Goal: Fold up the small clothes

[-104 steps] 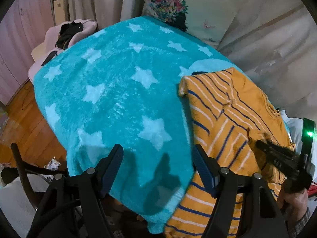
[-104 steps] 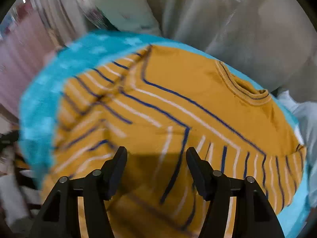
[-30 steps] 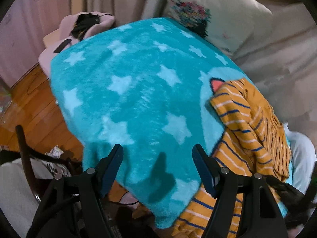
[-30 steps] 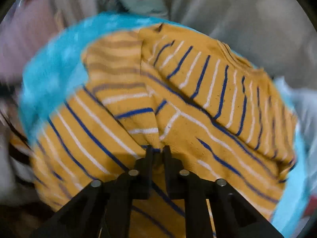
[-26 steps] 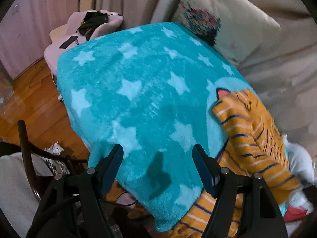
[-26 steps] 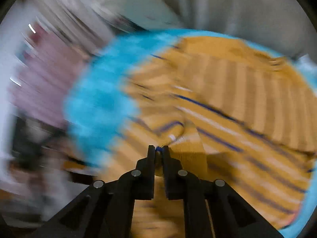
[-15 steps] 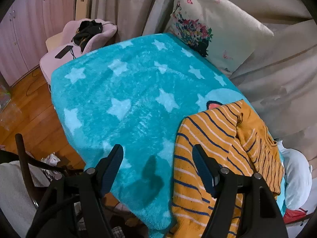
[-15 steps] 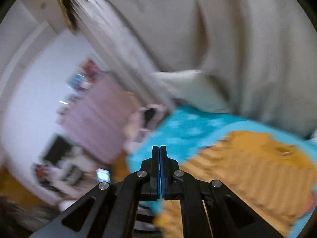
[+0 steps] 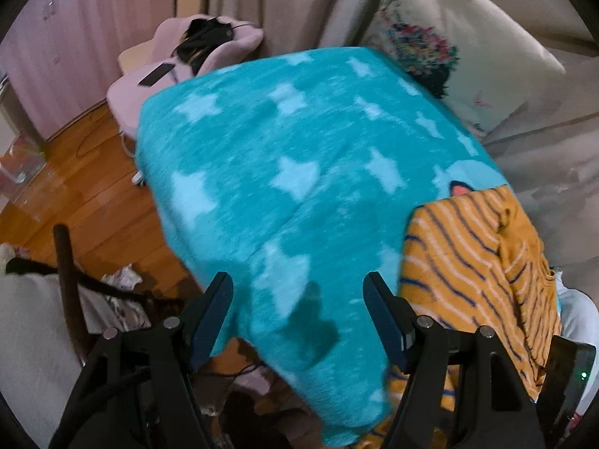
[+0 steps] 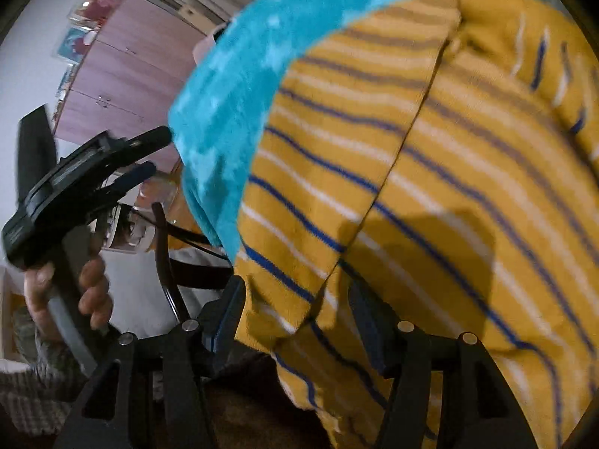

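Observation:
An orange sweater [image 9: 468,262] with blue and white stripes lies folded on the right part of a teal star blanket [image 9: 299,157]. My left gripper [image 9: 297,299] hangs open over the blanket's near edge, left of the sweater, with nothing between its fingers. In the right wrist view the sweater [image 10: 430,149] fills the frame. My right gripper [image 10: 295,314] is low at the sweater's near hem, its jaws opening. The hem's folded corner sits between the fingers, which do not press on it. The left gripper [image 10: 159,149] shows at the left, held by a hand [image 10: 75,292].
A floral pillow [image 9: 430,48] and grey sofa cover [image 9: 543,149] lie behind the blanket. A pink chair [image 9: 149,75] with dark items stands at the back left on a wooden floor [image 9: 75,194]. A dark chair frame [image 9: 67,280] is near left.
My right gripper was shut on a fold of the sweater, swung up and away, then dropped to the near hem with its jaws apart. The sweater now lies folded narrower. The left gripper shifted slightly.

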`<act>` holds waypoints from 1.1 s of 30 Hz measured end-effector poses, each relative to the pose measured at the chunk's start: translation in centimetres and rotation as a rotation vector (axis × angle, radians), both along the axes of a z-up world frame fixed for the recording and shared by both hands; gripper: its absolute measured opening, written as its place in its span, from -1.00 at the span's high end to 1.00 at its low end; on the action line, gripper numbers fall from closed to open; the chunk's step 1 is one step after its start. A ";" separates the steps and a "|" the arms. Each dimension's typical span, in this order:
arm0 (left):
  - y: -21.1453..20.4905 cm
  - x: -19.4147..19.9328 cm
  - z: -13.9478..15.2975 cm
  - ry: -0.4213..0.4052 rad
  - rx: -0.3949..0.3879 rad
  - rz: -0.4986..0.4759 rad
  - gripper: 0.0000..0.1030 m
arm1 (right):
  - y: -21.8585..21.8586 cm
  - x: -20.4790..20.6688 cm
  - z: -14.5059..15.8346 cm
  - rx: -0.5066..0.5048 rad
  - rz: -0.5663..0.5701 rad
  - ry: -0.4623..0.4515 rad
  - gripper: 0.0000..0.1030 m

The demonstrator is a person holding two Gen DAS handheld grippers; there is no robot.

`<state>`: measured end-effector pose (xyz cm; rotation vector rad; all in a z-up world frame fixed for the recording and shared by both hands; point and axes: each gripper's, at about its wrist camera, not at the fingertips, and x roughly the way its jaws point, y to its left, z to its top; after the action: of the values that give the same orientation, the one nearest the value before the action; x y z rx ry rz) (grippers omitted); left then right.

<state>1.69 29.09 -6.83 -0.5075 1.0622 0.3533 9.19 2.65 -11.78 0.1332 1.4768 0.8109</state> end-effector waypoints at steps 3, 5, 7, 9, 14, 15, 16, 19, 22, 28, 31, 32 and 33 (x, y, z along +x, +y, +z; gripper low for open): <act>0.7 -0.5 -0.1 -0.009 -0.021 0.028 -0.39 | -0.2 -0.4 1.2 0.046 -0.049 -0.002 0.81; 0.8 -0.5 0.2 -0.026 -0.023 0.033 -0.39 | 0.0 -0.1 3.2 0.064 -0.050 -0.051 0.81; 0.6 -0.2 0.6 -0.041 -0.027 0.030 -0.39 | 0.7 0.3 6.3 0.068 -0.022 -0.137 0.81; 0.2 0.3 1.1 -0.059 -0.034 0.020 -0.39 | 0.9 1.0 10.1 0.092 0.009 -0.216 0.82; -1.3 1.7 2.4 -0.092 -0.013 -0.036 -0.39 | -3.8 1.8 19.9 0.063 0.053 -0.449 0.82; -1.6 2.0 2.6 -0.095 -0.010 -0.045 -0.39 | -5.9 1.9 21.9 0.032 0.055 -0.504 0.82; -2.0 2.3 2.6 -0.095 -0.007 -0.058 -0.39 | -6.9 2.0 22.8 0.006 0.056 -0.533 0.82; -3.2 3.3 2.5 -0.086 -0.001 -0.097 -0.39 | -11.8 1.9 24.5 -0.112 0.045 -0.598 0.82; -4.4 4.0 2.1 -0.072 -0.002 -0.128 -0.39 | -16.1 1.7 23.2 -0.180 -0.009 -0.554 0.82; -7.2 5.6 1.6 -0.053 0.003 -0.209 -0.39 | -21.2 4.0 11.2 -0.630 -0.108 -0.443 0.77; -8.3 6.2 1.6 -0.055 0.029 -0.248 -0.39 | -23.4 5.2 10.9 -0.505 -0.268 -0.345 0.74; -8.6 6.3 1.5 -0.053 0.033 -0.255 -0.39 | -23.7 5.6 12.1 -0.384 -0.327 -0.342 0.53; -8.7 6.4 1.3 -0.050 0.035 -0.261 -0.39 | -23.6 6.0 12.7 -0.328 -0.357 -0.348 0.08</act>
<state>8.13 20.38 -5.51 -0.3398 1.0571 0.1278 15.23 -20.90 0.93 0.0050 1.1895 0.2790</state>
